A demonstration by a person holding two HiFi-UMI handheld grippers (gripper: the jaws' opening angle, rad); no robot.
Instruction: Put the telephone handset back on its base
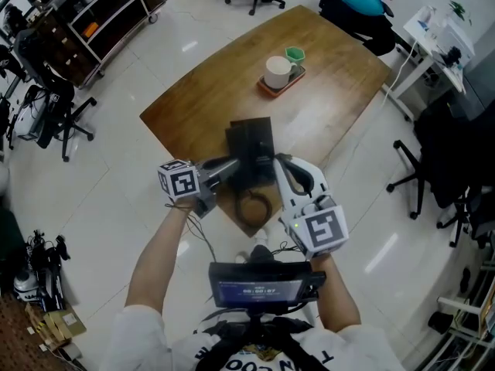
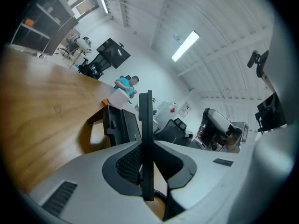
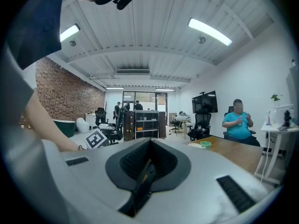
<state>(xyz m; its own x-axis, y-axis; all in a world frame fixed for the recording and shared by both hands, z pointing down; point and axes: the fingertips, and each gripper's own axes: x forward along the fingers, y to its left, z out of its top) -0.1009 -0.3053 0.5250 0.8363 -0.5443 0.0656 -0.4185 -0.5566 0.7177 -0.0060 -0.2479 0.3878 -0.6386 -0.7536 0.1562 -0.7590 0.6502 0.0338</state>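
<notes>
Now I see left gripper (image 2: 145, 120) jaws together, empty; right gripper (image 3: 144, 177) likewise; telephone base (image 1: 251, 145) just beyond, on table (image 1: 193, 99).

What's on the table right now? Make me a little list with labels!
table: wooden
telephone: black, near the table's front corner
cord: coiled, lying in front of the telephone
tray: orange, farther back
on the tray: white cup, green cup
left hand-held gripper: jaws together, nothing between them, close to the telephone
right hand-held gripper: jaws together, nothing between them, pointing out across the room
</notes>
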